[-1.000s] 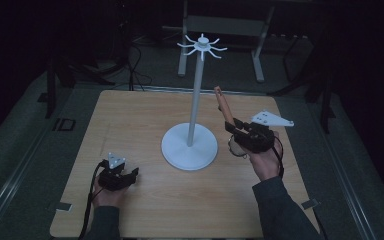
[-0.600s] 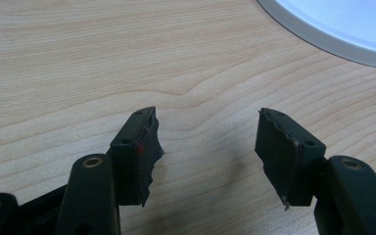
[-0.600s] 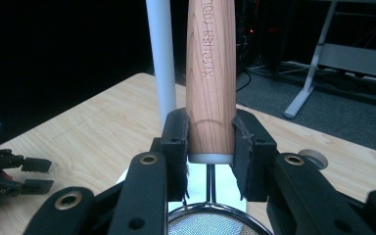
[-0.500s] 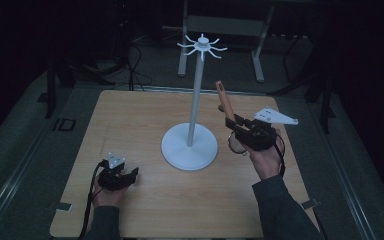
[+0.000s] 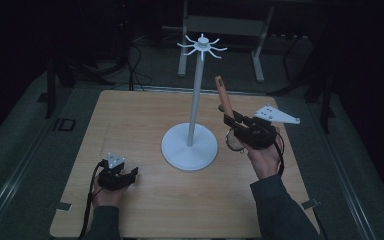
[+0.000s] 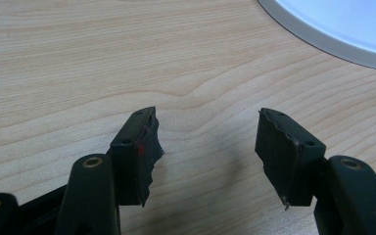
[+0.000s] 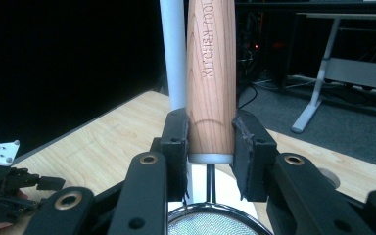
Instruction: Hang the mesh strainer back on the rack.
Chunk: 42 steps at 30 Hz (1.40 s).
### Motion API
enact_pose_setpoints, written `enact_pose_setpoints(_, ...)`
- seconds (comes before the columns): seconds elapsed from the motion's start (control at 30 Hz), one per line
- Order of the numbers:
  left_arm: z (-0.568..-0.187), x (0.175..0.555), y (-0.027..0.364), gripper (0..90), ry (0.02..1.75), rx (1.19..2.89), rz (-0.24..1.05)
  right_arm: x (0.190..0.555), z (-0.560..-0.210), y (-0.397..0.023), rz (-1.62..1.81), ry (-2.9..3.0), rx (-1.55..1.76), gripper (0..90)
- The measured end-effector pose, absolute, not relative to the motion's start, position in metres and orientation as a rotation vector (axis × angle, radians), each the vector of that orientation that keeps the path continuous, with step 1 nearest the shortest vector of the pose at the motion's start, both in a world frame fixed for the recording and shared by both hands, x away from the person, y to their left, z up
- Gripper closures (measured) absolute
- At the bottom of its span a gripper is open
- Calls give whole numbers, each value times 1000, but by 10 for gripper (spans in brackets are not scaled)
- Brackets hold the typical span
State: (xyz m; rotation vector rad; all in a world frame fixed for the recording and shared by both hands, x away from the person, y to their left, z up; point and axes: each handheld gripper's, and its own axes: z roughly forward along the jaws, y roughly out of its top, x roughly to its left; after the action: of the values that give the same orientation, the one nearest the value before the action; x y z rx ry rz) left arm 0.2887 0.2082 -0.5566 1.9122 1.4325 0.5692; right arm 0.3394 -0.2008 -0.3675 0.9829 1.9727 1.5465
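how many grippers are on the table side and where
2. The left gripper sits low over the near-left of the table, jaws open. The right gripper is right of the white stand, clamped on a wooden-handled strainer.

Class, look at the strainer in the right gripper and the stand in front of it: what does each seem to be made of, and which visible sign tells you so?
Strainer handle: wood, smooth matt finish; grain lines and stamped lettering show. Strainer bowl: probably metal, a fine wire mesh in a shiny rim. Stand: white with a smooth, even, faintly glossy coat; painted metal or plastic, which of the two the look leaves open.
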Motion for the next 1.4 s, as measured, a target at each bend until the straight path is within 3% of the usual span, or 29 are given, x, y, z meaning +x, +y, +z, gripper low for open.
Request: enact_pose_setpoints(1.4, -557, 289, 208, 416, 1432, 1916, 566, 333, -341, -206, 1745, 1849, 920, 694)
